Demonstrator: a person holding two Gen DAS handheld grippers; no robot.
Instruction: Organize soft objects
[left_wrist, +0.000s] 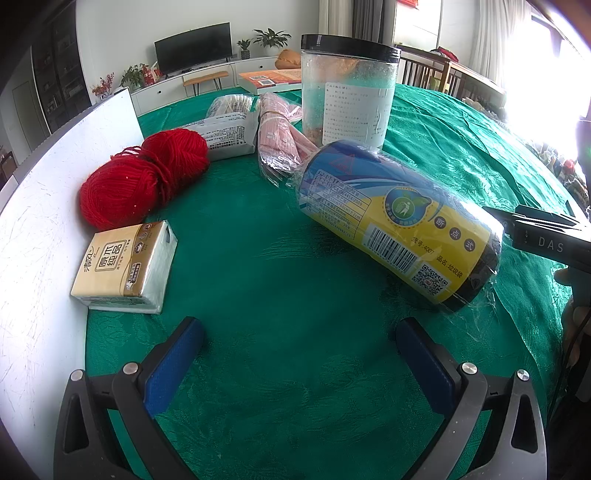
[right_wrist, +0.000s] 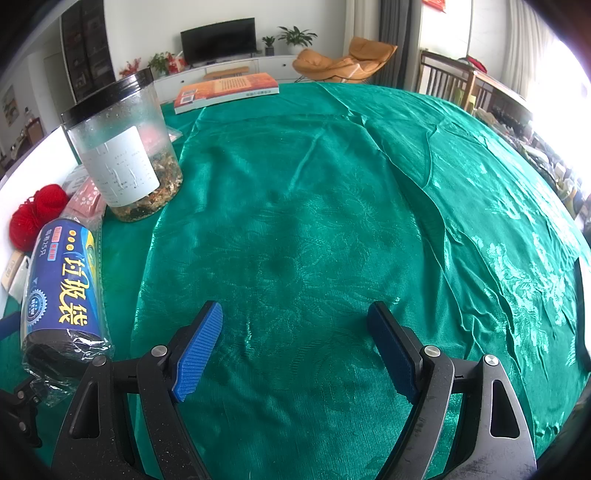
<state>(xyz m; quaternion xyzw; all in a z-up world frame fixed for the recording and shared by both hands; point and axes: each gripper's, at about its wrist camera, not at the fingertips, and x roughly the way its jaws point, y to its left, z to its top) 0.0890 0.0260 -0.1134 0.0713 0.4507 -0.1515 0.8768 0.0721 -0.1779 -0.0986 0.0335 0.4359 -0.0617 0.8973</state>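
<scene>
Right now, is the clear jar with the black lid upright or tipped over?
Upright. The jar stands on its base on the green tablecloth, black lid on top, contents settled at the bottom.

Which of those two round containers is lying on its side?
The garbage bag roll with the blue-and-yellow label lies tipped over; the clear plastic jar with the black lid stands upright behind it.

Tissue pack (right_wrist: 13, 271) cut by frame edge; jar (left_wrist: 349, 98) label print illegible.

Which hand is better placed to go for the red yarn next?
Left. The left gripper is open and faces the red yarn across bare cloth. From the right gripper, the yarn sits far left behind the garbage bag roll.
</scene>
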